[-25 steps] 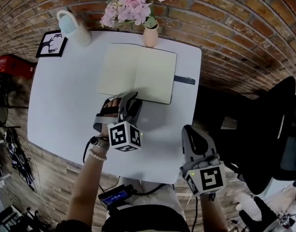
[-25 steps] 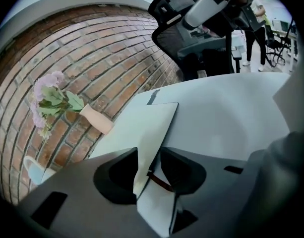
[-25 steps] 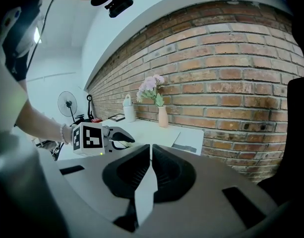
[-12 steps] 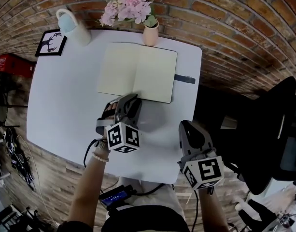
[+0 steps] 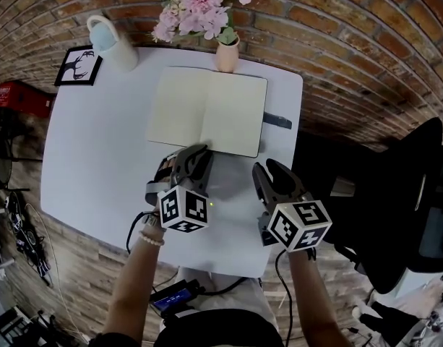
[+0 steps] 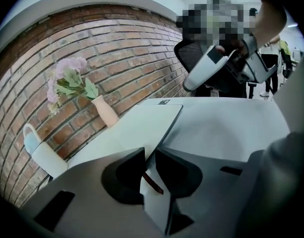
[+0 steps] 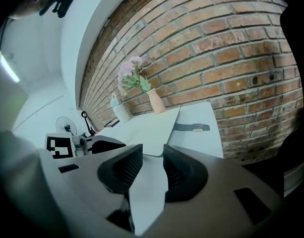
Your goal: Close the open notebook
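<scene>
The open notebook (image 5: 207,110) lies flat with cream pages up, at the back middle of the white table (image 5: 98,157). My left gripper (image 5: 194,152) sits at the notebook's near edge, by the spine. In the left gripper view its jaws have just been closing to a narrow gap (image 6: 151,152); the notebook's near edge (image 6: 161,128) runs up to the tips and a brown ribbon lies in the gap. My right gripper (image 5: 267,170) hovers over bare table right of the left one. Its jaws (image 7: 152,150) have just been opening, with nothing between them.
A dark strap (image 5: 277,120) lies on the table beside the notebook's right edge. A vase of pink flowers (image 5: 226,53), a pale mug (image 5: 109,38) and a framed picture (image 5: 76,65) stand along the back. A black office chair (image 5: 409,194) stands off the table's right side.
My right gripper has come from the table's front right corner inward towards the notebook, and its jaws have opened. The left gripper stayed put, rolled slightly and narrowed its jaws.
</scene>
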Demonstrator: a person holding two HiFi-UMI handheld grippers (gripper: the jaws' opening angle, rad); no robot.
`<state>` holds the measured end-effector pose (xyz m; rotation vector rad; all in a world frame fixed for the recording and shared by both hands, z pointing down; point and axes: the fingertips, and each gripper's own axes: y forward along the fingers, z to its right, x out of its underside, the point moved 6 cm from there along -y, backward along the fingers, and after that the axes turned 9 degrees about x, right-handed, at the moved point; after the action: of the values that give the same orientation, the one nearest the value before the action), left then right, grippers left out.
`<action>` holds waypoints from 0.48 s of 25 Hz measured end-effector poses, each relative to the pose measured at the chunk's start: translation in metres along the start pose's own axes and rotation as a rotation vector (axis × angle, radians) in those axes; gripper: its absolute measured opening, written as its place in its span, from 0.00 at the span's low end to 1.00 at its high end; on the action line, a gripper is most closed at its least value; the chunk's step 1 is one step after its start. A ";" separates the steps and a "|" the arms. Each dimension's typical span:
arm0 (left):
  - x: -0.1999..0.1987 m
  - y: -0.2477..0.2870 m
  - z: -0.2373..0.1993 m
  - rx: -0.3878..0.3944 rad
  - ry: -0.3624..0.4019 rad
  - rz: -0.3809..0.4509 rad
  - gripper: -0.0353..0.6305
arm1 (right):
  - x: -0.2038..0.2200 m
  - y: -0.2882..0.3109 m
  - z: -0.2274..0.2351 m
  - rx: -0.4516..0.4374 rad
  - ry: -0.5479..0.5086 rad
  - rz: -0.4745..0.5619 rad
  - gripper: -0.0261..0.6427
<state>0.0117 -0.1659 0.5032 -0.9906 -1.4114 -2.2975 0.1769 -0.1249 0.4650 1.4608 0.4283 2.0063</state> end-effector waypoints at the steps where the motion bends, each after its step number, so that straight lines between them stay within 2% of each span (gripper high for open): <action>1: 0.000 0.000 0.000 0.000 -0.002 0.001 0.17 | 0.000 0.005 0.001 -0.005 0.022 -0.011 0.22; 9: -0.001 -0.003 -0.001 -0.009 -0.028 0.025 0.16 | 0.005 0.033 0.011 -0.045 0.228 -0.071 0.23; 10: 0.000 -0.004 -0.003 -0.023 -0.040 0.031 0.15 | 0.005 0.034 0.012 -0.051 0.249 -0.073 0.23; 11: 0.001 -0.005 -0.006 -0.044 -0.061 0.039 0.10 | 0.005 0.035 0.012 -0.059 0.266 -0.072 0.23; 12: 0.002 -0.007 -0.010 -0.063 -0.090 0.047 0.09 | 0.005 0.035 0.012 -0.065 0.277 -0.070 0.18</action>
<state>0.0026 -0.1706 0.4972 -1.1471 -1.3425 -2.3025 0.1767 -0.1497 0.4931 1.1171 0.5167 2.1515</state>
